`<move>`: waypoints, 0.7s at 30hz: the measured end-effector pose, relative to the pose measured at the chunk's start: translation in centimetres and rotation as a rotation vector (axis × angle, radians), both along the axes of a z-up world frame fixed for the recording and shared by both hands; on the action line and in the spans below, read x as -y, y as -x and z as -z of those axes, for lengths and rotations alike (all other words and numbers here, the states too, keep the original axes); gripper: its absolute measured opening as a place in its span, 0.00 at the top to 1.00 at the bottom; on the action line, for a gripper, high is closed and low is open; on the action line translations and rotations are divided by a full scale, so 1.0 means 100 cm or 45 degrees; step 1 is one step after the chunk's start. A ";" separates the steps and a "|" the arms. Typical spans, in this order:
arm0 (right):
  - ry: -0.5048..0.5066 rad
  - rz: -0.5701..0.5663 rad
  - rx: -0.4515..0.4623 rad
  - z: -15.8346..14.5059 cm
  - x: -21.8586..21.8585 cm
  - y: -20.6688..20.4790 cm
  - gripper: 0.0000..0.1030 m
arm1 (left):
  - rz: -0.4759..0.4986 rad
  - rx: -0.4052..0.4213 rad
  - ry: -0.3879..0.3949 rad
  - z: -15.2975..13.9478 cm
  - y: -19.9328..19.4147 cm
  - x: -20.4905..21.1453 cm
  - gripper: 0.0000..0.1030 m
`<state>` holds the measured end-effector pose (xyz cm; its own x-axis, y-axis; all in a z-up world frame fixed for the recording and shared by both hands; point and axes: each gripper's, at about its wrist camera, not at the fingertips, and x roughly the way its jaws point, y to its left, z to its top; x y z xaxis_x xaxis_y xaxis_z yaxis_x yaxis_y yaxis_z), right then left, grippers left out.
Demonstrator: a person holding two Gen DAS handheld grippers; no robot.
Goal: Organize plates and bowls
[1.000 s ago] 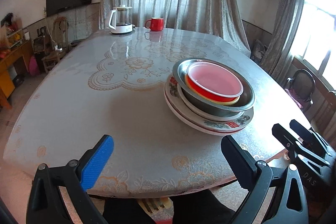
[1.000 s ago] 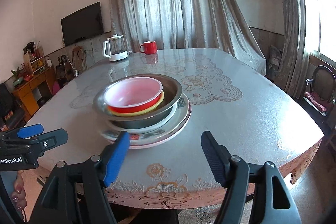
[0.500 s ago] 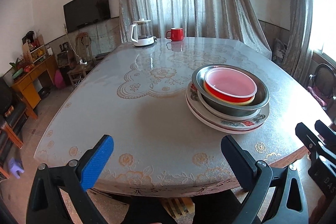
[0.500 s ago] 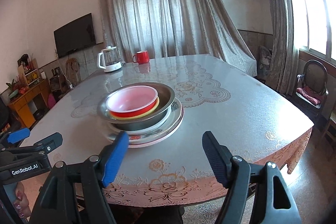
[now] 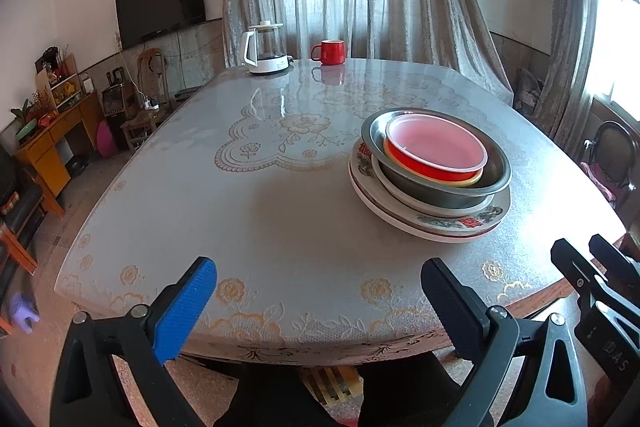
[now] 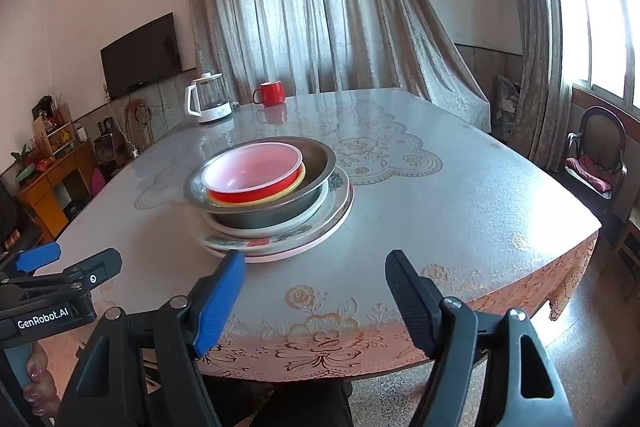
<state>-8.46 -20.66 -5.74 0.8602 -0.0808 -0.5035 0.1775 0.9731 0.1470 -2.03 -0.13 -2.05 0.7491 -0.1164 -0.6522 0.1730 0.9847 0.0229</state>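
Observation:
One stack of dishes stands on the table (image 5: 280, 219). At the bottom are flowered plates (image 5: 436, 223) (image 6: 320, 227). On them sits a metal bowl (image 5: 496, 179) (image 6: 316, 167). Inside it is a red bowl (image 5: 436, 151) (image 6: 256, 175) on a yellow one (image 6: 296, 183). My left gripper (image 5: 318, 297) is open and empty, off the table's near edge, left of the stack. My right gripper (image 6: 316, 289) is open and empty at the near edge, just in front of the stack.
A white kettle (image 5: 264, 47) (image 6: 208, 103) and a red mug (image 5: 330, 51) (image 6: 271, 93) stand at the table's far edge. A chair (image 6: 598, 151) stands by the window on the right. Shelves and a television (image 5: 160, 3) are on the left.
Both grippers have drawn back and up from the table, so the stack looks farther away. The dishes have not moved. Both grippers stay open.

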 end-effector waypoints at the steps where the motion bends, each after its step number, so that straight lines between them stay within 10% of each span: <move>1: 0.002 -0.003 -0.004 0.000 -0.001 0.000 0.28 | -0.001 0.001 -0.002 0.001 0.000 0.000 0.00; 21: 0.010 -0.007 -0.028 0.002 -0.004 0.000 0.28 | -0.005 -0.011 -0.006 0.004 0.000 -0.001 0.00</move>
<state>-8.51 -20.30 -5.96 0.8495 -0.0802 -0.5214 0.1751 0.9752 0.1353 -2.01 -0.01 -2.45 0.7439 -0.1107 -0.6591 0.1694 0.9852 0.0258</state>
